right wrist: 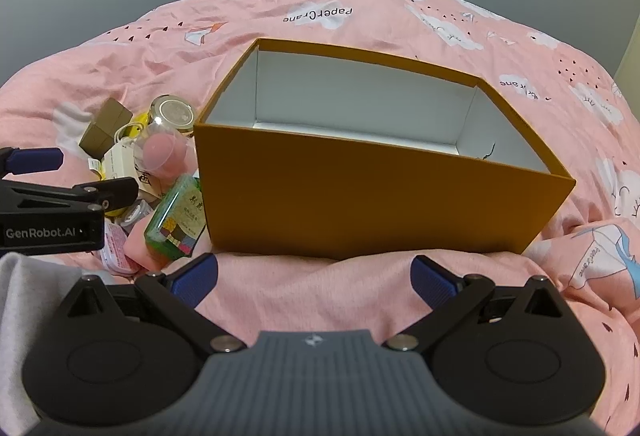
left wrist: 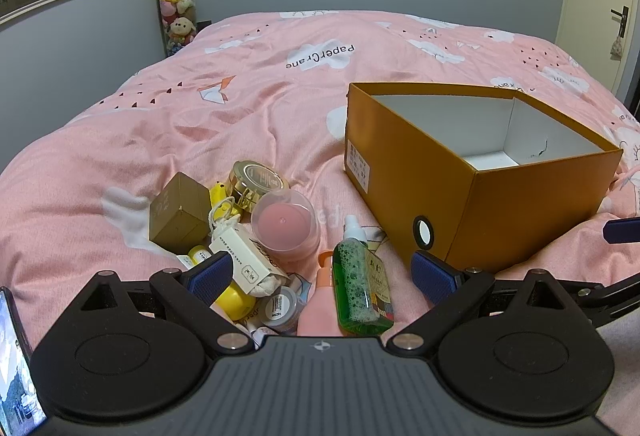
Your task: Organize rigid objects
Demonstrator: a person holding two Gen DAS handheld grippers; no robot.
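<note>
Left gripper (left wrist: 320, 276), tongs apart, hovers over green plastic spray bottle (left wrist: 362, 280) at frame bottom, prob. to grab; right gripper (right wrist: 314, 280) also apart, faces empty orange cardboard box (right wrist: 360, 196)

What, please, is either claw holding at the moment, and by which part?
Nothing: the left claw and right claw are both open and empty.
</note>
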